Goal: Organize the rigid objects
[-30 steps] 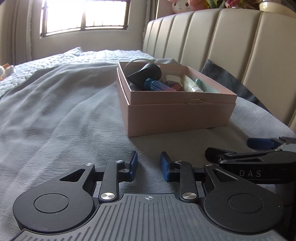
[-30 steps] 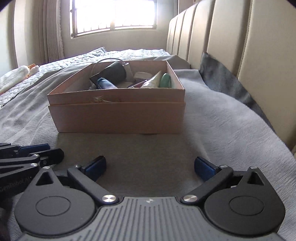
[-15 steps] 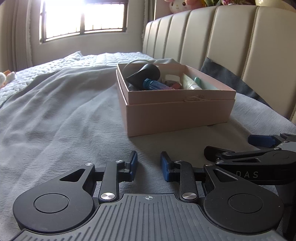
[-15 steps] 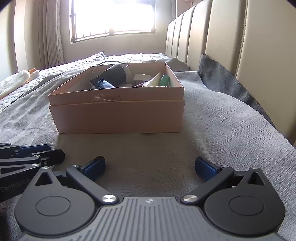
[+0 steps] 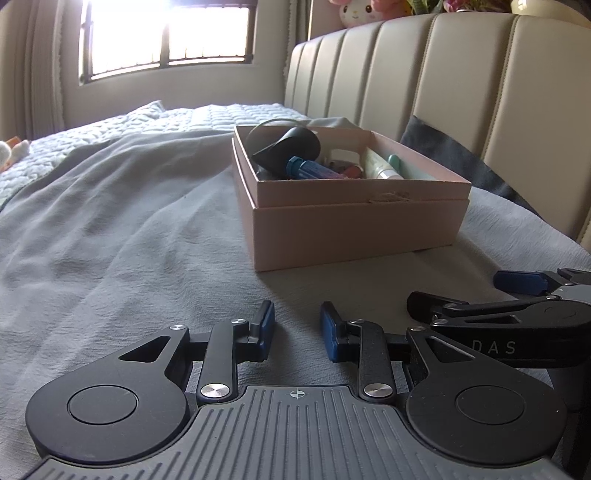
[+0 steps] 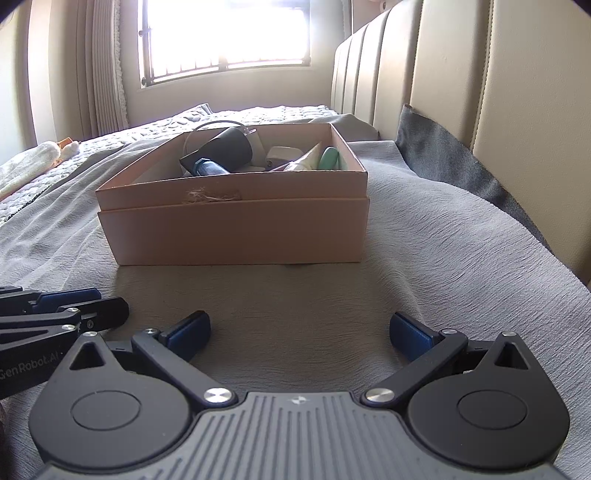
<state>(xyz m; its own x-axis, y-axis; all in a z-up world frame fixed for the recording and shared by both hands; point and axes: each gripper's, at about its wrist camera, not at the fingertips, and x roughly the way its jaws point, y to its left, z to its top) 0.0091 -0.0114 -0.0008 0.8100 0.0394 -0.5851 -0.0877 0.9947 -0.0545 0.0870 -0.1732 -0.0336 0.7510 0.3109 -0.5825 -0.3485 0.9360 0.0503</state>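
Observation:
A pink cardboard box (image 5: pixel 354 229) (image 6: pixel 236 232) stands on the grey blanket in front of both grippers. Inside it lie a black cone-shaped item (image 5: pixel 291 147) (image 6: pixel 225 149), a blue tube (image 5: pixel 314 170) (image 6: pixel 210 168), a white tube (image 5: pixel 376 166) (image 6: pixel 306 160), a green-capped piece (image 6: pixel 328 157) and a small white item (image 6: pixel 282 152). My left gripper (image 5: pixel 297 328) hovers low over the blanket, short of the box, its blue pads apart with nothing between them. My right gripper (image 6: pixel 301 330) stands wide open and empty, beside the left one.
A padded beige headboard (image 5: pixel 480 92) runs along the right, with a dark grey cloth (image 5: pixel 461 162) tucked against it. The wrinkled grey blanket (image 5: pixel 129 240) spreads to the left. A quilted cover (image 5: pixel 221 114) lies beyond, under a bright window. A plush toy (image 5: pixel 354 13) sits on top of the headboard.

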